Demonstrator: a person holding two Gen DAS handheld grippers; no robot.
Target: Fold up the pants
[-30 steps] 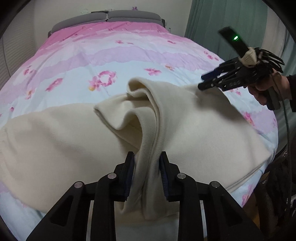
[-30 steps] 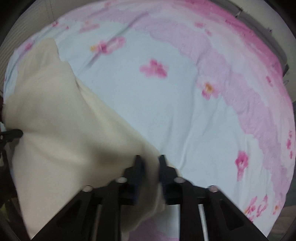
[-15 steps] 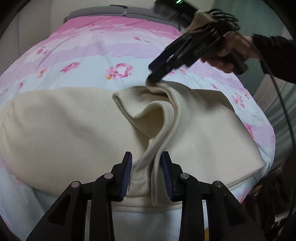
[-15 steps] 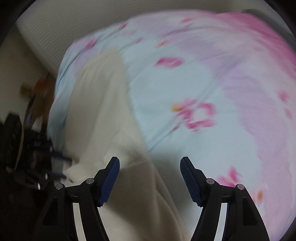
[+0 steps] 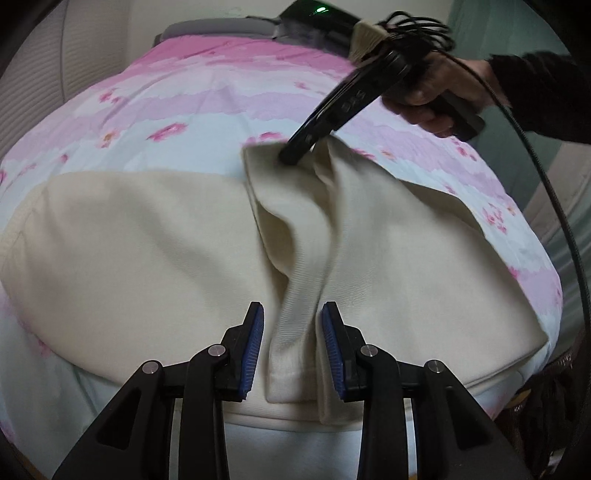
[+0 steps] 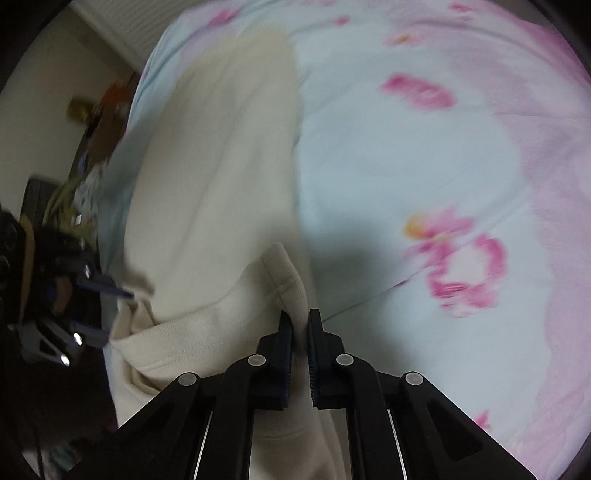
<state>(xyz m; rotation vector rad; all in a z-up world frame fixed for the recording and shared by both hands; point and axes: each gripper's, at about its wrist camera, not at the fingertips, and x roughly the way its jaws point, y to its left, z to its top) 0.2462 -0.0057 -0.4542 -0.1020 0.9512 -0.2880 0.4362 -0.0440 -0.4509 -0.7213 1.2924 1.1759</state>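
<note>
Cream pants (image 5: 147, 251) lie spread across the bed, with a ribbed waistband edge (image 5: 299, 317) running up the middle. My left gripper (image 5: 291, 328) straddles that waistband, its blue pads slightly apart from the cloth. My right gripper (image 6: 299, 325) is shut on the far waistband corner (image 6: 284, 273) and holds it raised; it shows in the left wrist view (image 5: 295, 155) on the cloth's far edge. The pants (image 6: 221, 166) stretch away to the upper left in the right wrist view.
The bed has a pink and pale-blue floral cover (image 5: 184, 107) with a grey headboard (image 5: 221, 27) behind. A green curtain (image 5: 554, 155) hangs at right. Blurred clutter (image 6: 92, 110) sits beside the bed. The right gripper's cable (image 5: 554, 206) hangs at right.
My right gripper moved left along the pants' far edge, opened, then closed on the waistband corner. My left gripper's jaws have widened around the waistband.
</note>
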